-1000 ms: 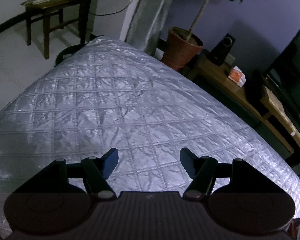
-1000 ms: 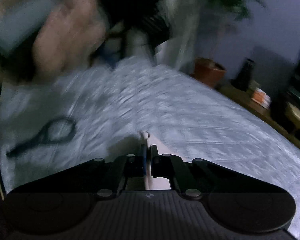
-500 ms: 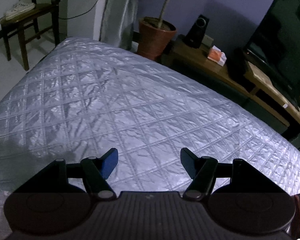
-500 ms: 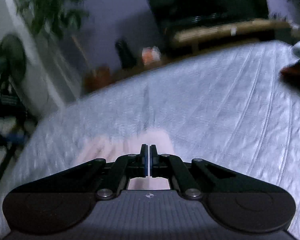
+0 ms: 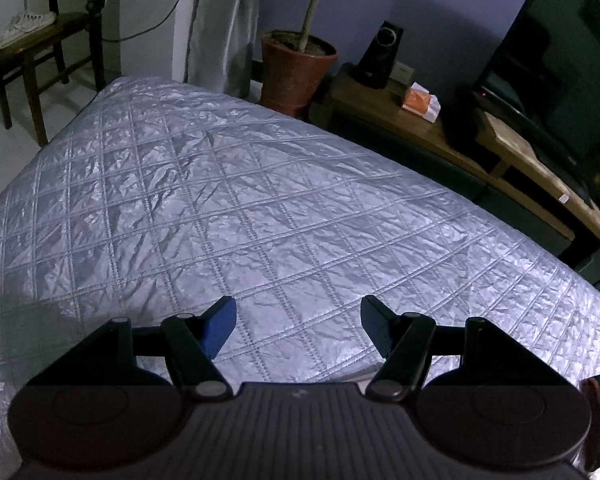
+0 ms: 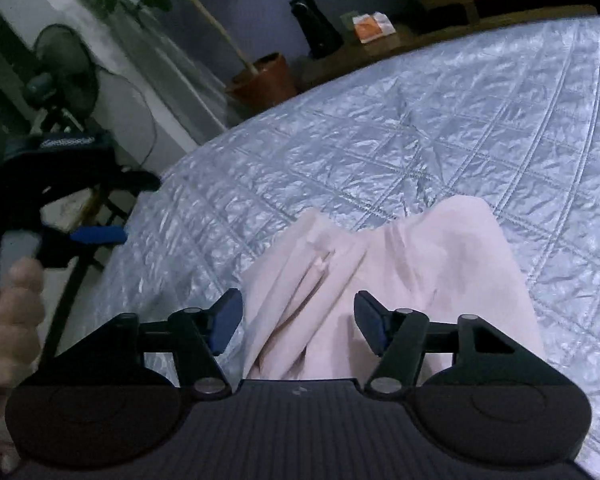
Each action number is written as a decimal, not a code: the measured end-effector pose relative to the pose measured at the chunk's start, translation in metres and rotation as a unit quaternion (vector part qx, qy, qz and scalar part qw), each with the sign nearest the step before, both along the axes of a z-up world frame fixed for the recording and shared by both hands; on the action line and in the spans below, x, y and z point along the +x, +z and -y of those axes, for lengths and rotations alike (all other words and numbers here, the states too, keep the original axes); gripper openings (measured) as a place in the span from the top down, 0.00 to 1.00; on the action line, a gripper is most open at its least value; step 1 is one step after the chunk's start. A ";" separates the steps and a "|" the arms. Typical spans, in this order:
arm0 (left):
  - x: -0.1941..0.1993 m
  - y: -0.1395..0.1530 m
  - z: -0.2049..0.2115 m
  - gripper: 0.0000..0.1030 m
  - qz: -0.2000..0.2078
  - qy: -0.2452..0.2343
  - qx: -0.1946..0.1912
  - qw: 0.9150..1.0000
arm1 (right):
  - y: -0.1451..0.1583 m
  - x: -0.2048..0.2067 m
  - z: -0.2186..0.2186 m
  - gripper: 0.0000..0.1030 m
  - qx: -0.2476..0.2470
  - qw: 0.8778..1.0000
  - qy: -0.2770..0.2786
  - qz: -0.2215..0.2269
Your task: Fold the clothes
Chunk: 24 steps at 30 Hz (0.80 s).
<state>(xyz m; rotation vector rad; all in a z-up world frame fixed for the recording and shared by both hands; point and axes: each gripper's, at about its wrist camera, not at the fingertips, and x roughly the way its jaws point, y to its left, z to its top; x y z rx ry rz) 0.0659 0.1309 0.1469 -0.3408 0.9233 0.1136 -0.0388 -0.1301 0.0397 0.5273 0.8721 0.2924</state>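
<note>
A pale pink garment (image 6: 400, 276) lies crumpled on the silver quilted bed (image 6: 380, 148), seen in the right wrist view. My right gripper (image 6: 296, 320) hovers just above its near part with the jaws opening; the cloth lies below the gap and the pads do not press on it. In the left wrist view my left gripper (image 5: 296, 322) stands open over bare quilt (image 5: 220, 200), with nothing between its fingers. The left gripper (image 6: 60, 216) also shows at the left edge of the right wrist view, held by a hand (image 6: 8, 320).
A potted plant (image 5: 296, 68), a speaker (image 5: 382, 54), an orange box (image 5: 420, 102) and a dark TV (image 5: 556, 64) on a low wooden bench stand beyond the bed's far edge. A chair with a shoe (image 5: 24, 28) is at far left. A fan (image 6: 66, 64) stands left of the bed.
My right gripper was shut on the pink garment and now stands open above it, the cloth dropped onto the bed. The right wrist rolled. The left gripper shifted sideways, staying open.
</note>
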 end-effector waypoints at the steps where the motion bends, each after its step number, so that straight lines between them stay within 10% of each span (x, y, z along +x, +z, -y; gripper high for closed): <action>1: 0.000 0.000 0.000 0.37 0.000 -0.001 0.000 1.000 | -0.003 0.003 0.000 0.36 0.003 1.000 -0.003 -0.008; 6: -0.002 0.001 -0.003 0.37 0.001 -0.004 -0.002 1.000 | -0.020 0.012 0.007 0.39 0.038 0.999 -0.019 -0.030; 10: -0.001 0.001 -0.003 0.37 0.001 -0.004 -0.004 1.000 | -0.027 0.018 0.013 0.90 0.057 0.998 -0.023 -0.020; 24: 0.001 -0.004 0.022 0.37 -0.003 -0.031 0.006 0.999 | 0.012 -0.042 0.067 0.92 0.084 0.988 -0.107 0.073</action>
